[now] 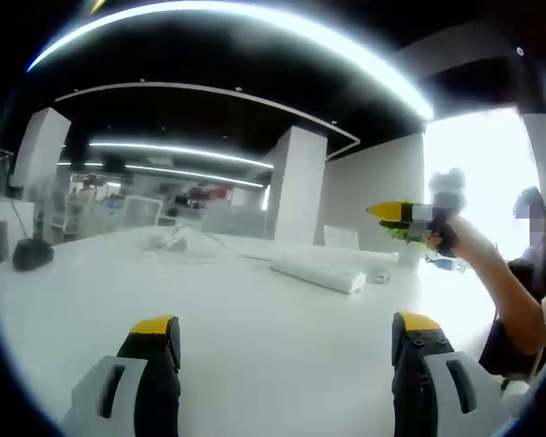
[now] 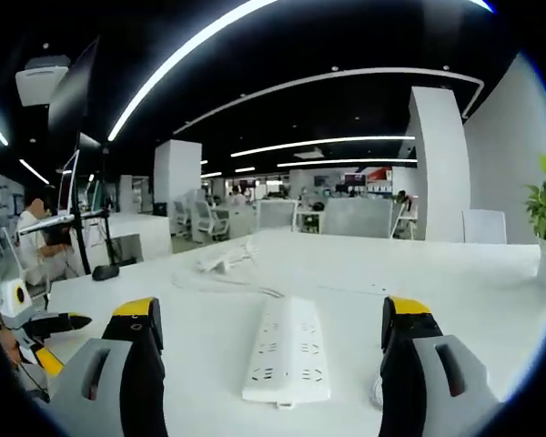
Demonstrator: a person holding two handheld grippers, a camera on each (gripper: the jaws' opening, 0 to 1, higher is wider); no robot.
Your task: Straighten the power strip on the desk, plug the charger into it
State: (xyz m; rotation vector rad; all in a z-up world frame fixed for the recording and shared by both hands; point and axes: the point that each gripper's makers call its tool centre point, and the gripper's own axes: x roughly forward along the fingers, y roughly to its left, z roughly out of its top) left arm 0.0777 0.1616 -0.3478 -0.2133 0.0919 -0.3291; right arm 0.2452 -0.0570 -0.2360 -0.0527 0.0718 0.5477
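Power strip: a white power strip point(image 2: 286, 350) lies flat on the white bench point(image 2: 455, 273), between the right hand-held gripper's jaws in its view, cable running away behind it.
Charger: a white charger point(image 2: 220, 258) sits farther back on the bench.
Left hand-held gripper point(image 1: 287, 339): jaws spread wide, nothing between them.
Right hand-held gripper point(image 2: 271, 328): jaws spread, hovering over the strip, gripping nothing.

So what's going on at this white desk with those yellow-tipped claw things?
A person holds two handheld grippers over a white desk. The right gripper, jaws open, hovers just short of a long white power strip lying flat. The left gripper is open too, holding nothing. A white charger with cable lies farther back, unplugged.
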